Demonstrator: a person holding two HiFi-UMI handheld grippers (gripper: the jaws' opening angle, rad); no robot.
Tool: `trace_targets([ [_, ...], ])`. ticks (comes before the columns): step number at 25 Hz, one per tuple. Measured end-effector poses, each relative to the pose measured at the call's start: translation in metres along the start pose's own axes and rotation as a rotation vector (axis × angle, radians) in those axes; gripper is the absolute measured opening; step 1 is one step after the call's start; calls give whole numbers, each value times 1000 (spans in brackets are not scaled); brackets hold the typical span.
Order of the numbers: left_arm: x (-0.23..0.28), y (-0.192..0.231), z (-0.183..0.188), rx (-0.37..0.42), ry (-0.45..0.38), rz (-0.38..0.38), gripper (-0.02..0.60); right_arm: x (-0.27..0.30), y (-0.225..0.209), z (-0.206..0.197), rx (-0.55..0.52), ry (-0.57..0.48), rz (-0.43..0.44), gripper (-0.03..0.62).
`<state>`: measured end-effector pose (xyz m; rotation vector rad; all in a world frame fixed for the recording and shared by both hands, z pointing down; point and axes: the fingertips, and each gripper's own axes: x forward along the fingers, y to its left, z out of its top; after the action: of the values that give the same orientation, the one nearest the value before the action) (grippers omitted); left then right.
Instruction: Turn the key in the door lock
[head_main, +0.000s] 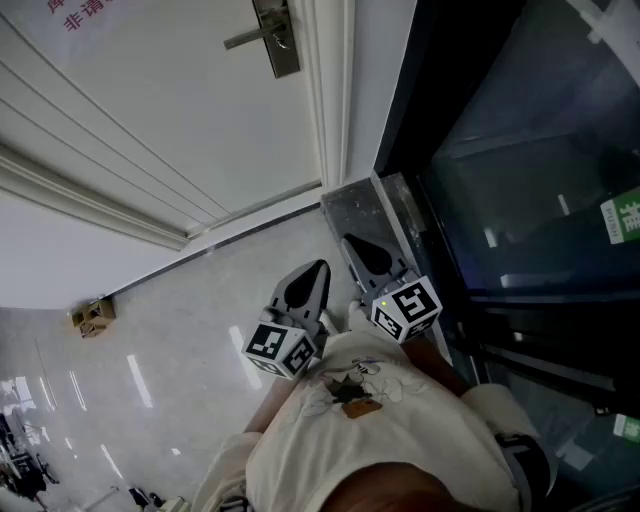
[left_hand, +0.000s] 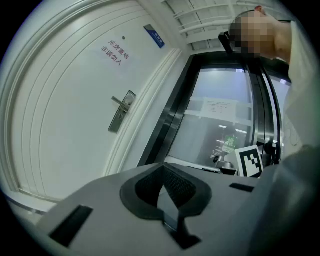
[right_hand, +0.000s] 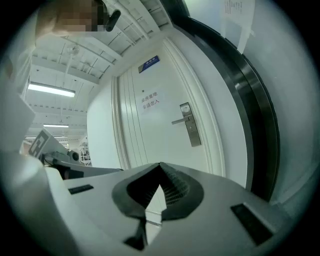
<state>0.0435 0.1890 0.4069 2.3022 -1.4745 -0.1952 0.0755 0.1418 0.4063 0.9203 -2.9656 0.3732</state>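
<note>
The white door carries a metal lock plate with a lever handle (head_main: 275, 38), far ahead of both grippers. I cannot make out a key on it. The same lock plate (left_hand: 121, 112) shows left of centre in the left gripper view, and the lock plate (right_hand: 190, 127) lies right of centre in the right gripper view. My left gripper (head_main: 318, 268) and right gripper (head_main: 352, 242) are held side by side close to the person's body, well short of the door. The left gripper (left_hand: 162, 167) is shut and so is the right gripper (right_hand: 160, 167), with nothing between the pads.
A dark glass wall with a black frame (head_main: 520, 180) runs along the right of the door. A grey stone sill (head_main: 355, 200) sits at the frame's foot. A small brown box (head_main: 93, 317) lies on the glossy floor at left. A red-lettered notice (left_hand: 114, 52) is on the door.
</note>
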Motion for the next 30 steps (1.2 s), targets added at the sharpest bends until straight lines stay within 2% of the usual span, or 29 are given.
trace_targets([
  [10,23,12,4,-8,12,16,5,7,-30,6,-2,-8,-31,6],
  [16,53,16,10,-14,-16,34,5,16,-60,15,40,-27,-12,6],
  [19,62,35,12,-38,-14,56,5,35,-64,19,-16,-27,-6,7],
  [24,94,85,32,-49,-25,40,5,94,-85,31,-109,-29,-23,8],
  [30,131,166,81,26,17,-9,5,190,-116,64,-195,-58,-154,9],
])
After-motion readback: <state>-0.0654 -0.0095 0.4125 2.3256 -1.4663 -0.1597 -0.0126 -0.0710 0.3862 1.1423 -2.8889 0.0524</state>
